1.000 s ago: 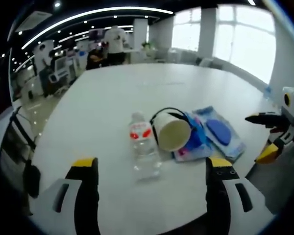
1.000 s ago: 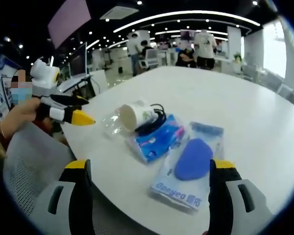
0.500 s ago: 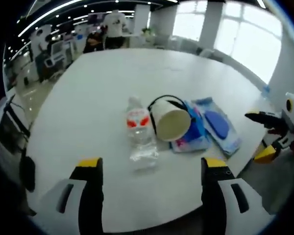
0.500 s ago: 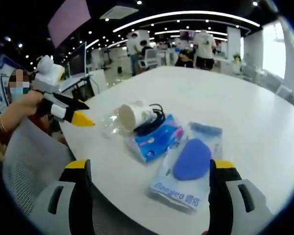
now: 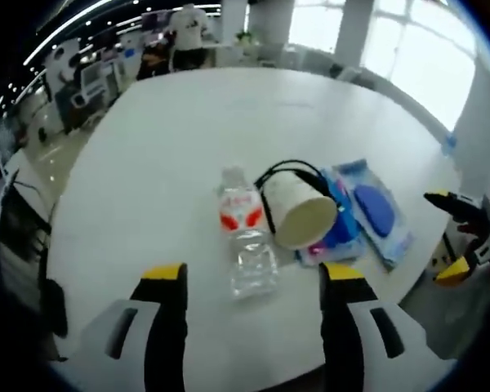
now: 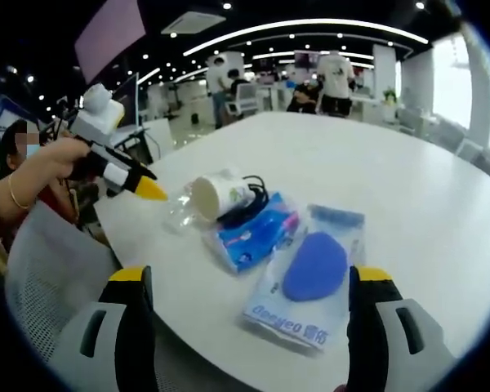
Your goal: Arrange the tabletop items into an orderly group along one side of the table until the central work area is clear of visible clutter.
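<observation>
In the right gripper view the clear plastic water bottle [image 6: 180, 214] is mostly hidden behind the white paper cup lying on its side [image 6: 214, 194], and the yellow tip of the left hand-held gripper [image 6: 144, 187] overlaps it, so whether the two touch cannot be told. The black cord [image 5: 298, 167] loops out from behind that cup and its far end is hidden, while the blue packet with pink print [image 5: 336, 231] lies partly under the cup, its lettering too blurred to read. In the left gripper view the right hand-held gripper [image 5: 456, 235] is cut off by the picture's edge, and the flat clear pouch holding a blue oval pad [image 6: 310, 273] carries print too small to make out.
</observation>
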The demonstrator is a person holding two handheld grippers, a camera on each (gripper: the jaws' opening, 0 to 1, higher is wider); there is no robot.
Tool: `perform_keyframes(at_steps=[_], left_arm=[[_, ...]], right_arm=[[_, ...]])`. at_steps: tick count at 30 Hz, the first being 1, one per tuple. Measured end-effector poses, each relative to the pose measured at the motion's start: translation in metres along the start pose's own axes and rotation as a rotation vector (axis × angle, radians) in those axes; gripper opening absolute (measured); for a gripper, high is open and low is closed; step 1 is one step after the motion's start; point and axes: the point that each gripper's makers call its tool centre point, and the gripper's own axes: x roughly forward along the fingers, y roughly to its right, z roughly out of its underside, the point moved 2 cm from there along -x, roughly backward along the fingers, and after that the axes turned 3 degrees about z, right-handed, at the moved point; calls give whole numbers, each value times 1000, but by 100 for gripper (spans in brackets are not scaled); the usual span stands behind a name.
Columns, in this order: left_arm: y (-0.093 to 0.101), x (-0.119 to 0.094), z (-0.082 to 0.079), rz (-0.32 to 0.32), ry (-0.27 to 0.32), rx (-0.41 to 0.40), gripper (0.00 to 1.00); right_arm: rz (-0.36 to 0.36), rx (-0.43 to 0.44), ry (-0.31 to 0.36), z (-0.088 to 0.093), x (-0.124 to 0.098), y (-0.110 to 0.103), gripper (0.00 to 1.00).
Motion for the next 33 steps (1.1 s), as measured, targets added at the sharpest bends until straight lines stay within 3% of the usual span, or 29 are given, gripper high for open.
perform_keyframes(at_steps=[16,19,26,33], left_arm=[[-25,20,-25,-17,-18,-102,51],[-25,26,-29,0,-36,-138,50],[-23,36,-38,-5,-69,-135,47],[-20,52,-36,-6,-145,-157,42]], right_arm=[[25,22,-6,1,-1,7,99],[30,25,-8,2,-1,8,99],[30,23,-6,1,-1,7,99],[36,24,-2,0,-2,8,99]])
